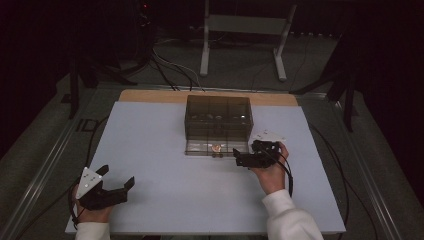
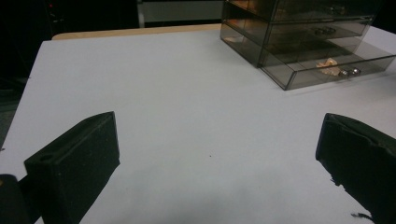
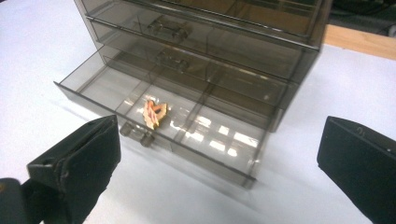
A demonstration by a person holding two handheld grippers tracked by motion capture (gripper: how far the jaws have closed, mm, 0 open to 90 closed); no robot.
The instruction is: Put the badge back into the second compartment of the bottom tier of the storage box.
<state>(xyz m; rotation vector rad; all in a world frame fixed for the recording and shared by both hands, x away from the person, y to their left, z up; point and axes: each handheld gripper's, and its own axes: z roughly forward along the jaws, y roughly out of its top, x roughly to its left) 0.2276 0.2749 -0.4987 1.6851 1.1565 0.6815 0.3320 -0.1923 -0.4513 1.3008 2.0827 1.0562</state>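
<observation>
The smoky plastic drawer unit (image 1: 218, 120) stands near the worktop's (image 1: 150, 150) far edge, its bottom drawer (image 3: 159, 123) pulled out with a small orange trinket (image 3: 154, 113) inside. It looks light, rigid and slick, so I'd take the drawer by its knob (image 3: 136, 134). The right hand-held gripper (image 1: 246, 159) waits just beside the drawer with jaws apart; the left hand-held gripper (image 1: 119, 186) gapes empty by the near left corner.

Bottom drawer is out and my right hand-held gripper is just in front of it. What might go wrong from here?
1. The bottom drawer is pulled well out; pushing off-centre rather than at its knob might skew or jam it.
2. The small orange item lies loose in the middle compartment, so a hard shove may send it sliding.
3. The drawer unit stands unheld; the left hand-held gripper is far off, so it might slide back.
</observation>
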